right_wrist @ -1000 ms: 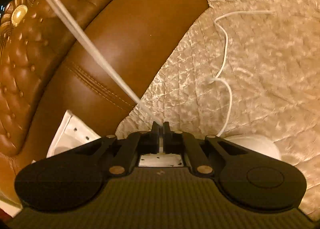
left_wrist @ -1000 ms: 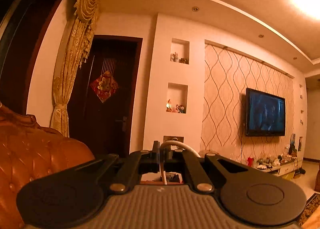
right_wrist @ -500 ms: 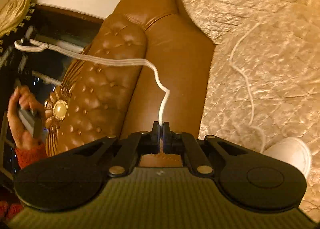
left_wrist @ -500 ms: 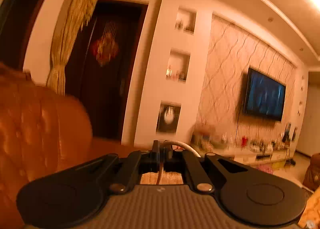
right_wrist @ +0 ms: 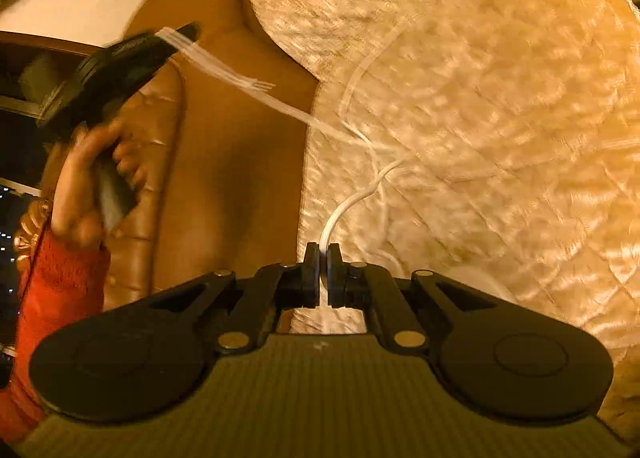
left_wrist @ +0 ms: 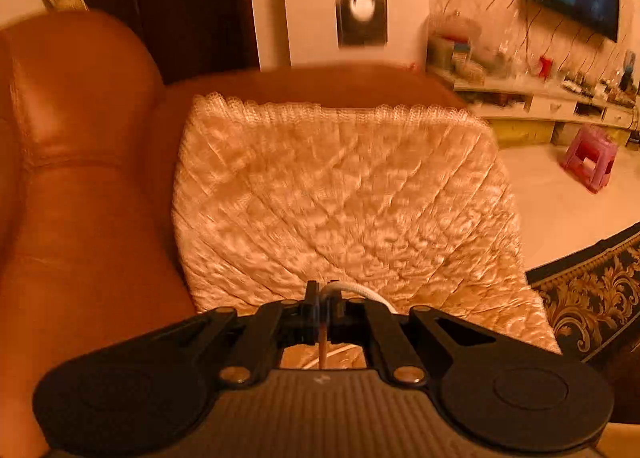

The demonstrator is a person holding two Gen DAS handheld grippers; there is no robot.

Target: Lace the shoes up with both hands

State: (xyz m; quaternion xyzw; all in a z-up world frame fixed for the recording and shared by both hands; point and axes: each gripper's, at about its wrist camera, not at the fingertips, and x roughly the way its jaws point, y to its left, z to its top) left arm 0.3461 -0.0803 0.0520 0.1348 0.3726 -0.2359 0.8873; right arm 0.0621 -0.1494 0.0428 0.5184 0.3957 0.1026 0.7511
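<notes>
My left gripper (left_wrist: 322, 290) is shut on a white shoelace (left_wrist: 360, 292) that loops off to the right of its tips, above the quilted seat cover (left_wrist: 340, 197). In the right wrist view, the left gripper (right_wrist: 188, 31) hangs blurred at upper left in a hand (right_wrist: 80, 185) with a red sleeve. The shoelace (right_wrist: 340, 213) runs from it across the cover to my right gripper (right_wrist: 323, 254). The right jaws are opening by a sliver, with the lace still pinched between them. A white shoe (right_wrist: 480, 282) shows, blurred, just behind the right fingers.
A brown leather sofa (left_wrist: 80, 217) rises on the left of the seat cover (right_wrist: 500, 97). Beyond the seat's far edge are a dark door, a TV stand (left_wrist: 540, 97) and a pink stool (left_wrist: 588, 161) on the pale floor. A dark patterned rug (left_wrist: 592, 306) lies at right.
The left gripper has swung down from facing the wall to facing the sofa seat, still holding the lace. The right view has rolled, and the left gripper now appears in it.
</notes>
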